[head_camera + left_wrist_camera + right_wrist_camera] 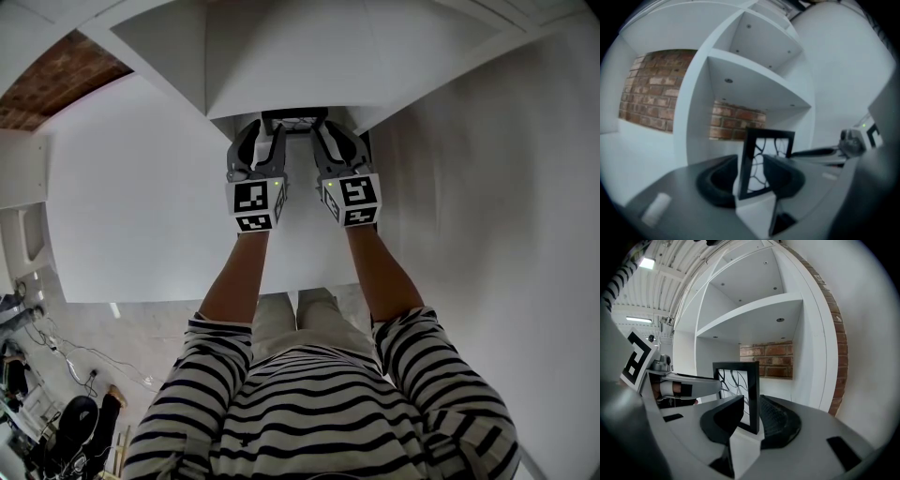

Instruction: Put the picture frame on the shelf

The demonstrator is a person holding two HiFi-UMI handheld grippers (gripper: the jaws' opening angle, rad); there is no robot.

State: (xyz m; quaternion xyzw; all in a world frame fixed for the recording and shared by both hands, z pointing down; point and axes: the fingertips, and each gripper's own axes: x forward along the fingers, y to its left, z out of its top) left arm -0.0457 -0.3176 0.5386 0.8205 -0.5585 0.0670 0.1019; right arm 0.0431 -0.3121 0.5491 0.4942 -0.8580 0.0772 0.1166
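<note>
A black rectangular picture frame (738, 389) with a branching-line print stood upright on the white wooden shelf unit (750, 310), with a red brick wall (651, 103) showing behind. The right gripper (751, 401) had its jaws closed on the frame. The left gripper (751, 164) held its jaws wide, with the frame loose between them.
</note>
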